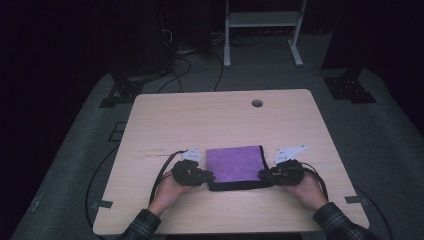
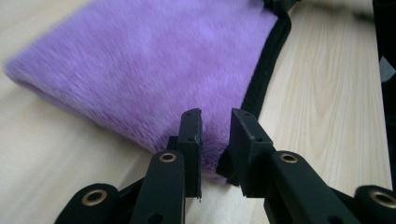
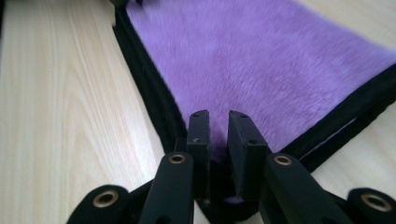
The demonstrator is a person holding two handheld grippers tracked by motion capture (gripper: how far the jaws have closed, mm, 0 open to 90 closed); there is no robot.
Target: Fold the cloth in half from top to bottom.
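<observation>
A folded purple plush cloth [image 1: 235,164] with black edging [image 2: 266,70] lies flat on the light wooden table [image 1: 220,115], near its front edge. My left gripper [image 1: 209,177] is at the cloth's near left corner. In the left gripper view the jaws [image 2: 215,114] stand narrowly apart with the purple corner [image 2: 140,60] bunched between them. My right gripper [image 1: 264,175] is at the near right corner. There its jaws [image 3: 218,115] close on the black-edged corner of the cloth [image 3: 261,60]. A hand holds each gripper from below.
A round cable hole [image 1: 257,103] sits near the table's far edge. Bare wood lies beyond and to both sides of the cloth. Past the table stand a white frame [image 1: 262,30] and cables on a grey floor [image 1: 75,150].
</observation>
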